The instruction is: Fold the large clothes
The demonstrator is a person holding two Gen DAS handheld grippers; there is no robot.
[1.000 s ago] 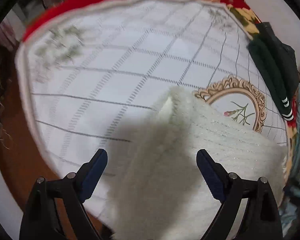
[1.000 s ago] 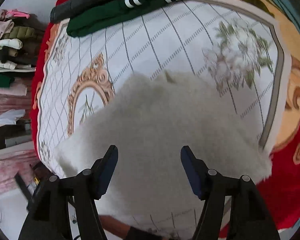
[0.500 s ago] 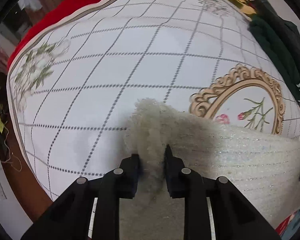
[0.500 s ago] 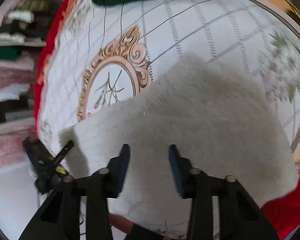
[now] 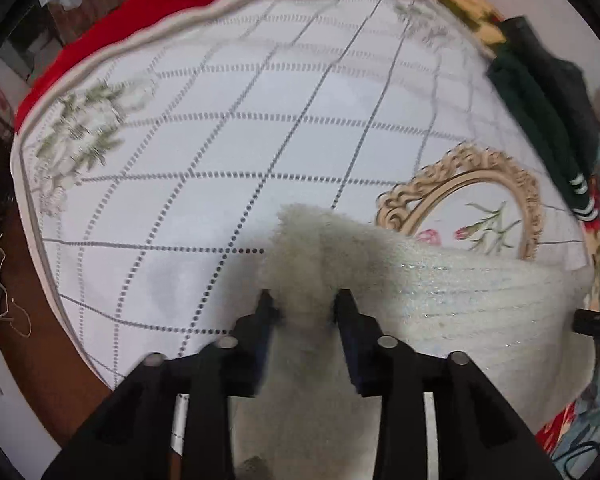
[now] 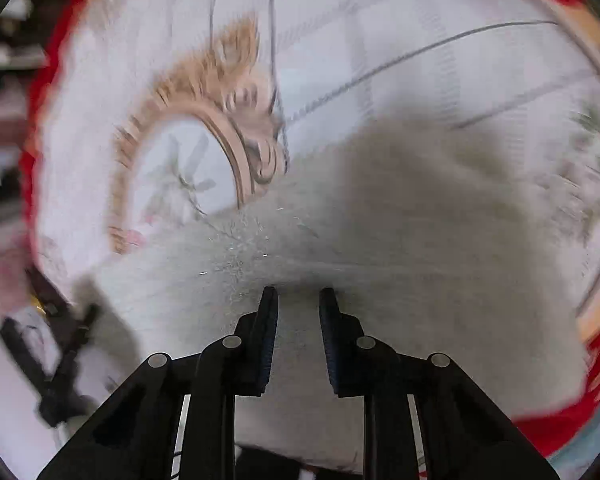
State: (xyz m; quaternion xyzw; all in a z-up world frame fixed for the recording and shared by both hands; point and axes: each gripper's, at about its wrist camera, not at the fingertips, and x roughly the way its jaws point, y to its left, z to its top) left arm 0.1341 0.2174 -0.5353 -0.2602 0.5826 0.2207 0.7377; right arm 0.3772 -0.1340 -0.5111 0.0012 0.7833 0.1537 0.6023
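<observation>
A fluffy white knit sweater point(image 5: 440, 304) lies on a white tablecloth point(image 5: 228, 152) with a grid pattern. My left gripper point(image 5: 302, 300) is shut on a bunched corner of the sweater and holds it raised. In the right wrist view the sweater point(image 6: 400, 208) fills the middle, blurred by motion. My right gripper point(image 6: 299, 296) is shut on a fold of the sweater, with fabric pinched between the narrow jaws. The left gripper point(image 6: 56, 340) shows at the lower left of the right wrist view.
Dark green and black folded clothes point(image 5: 548, 120) lie at the table's far right edge. A gold oval frame print point(image 5: 472, 196) marks the cloth. A red floral blanket point(image 5: 100, 40) lies under the cloth. Brown floor point(image 5: 28, 360) shows at left.
Both grippers went from open to shut on the sweater. The left one has lifted its corner and pulled back. The right jaws have closed further on the fabric and the view is moving.
</observation>
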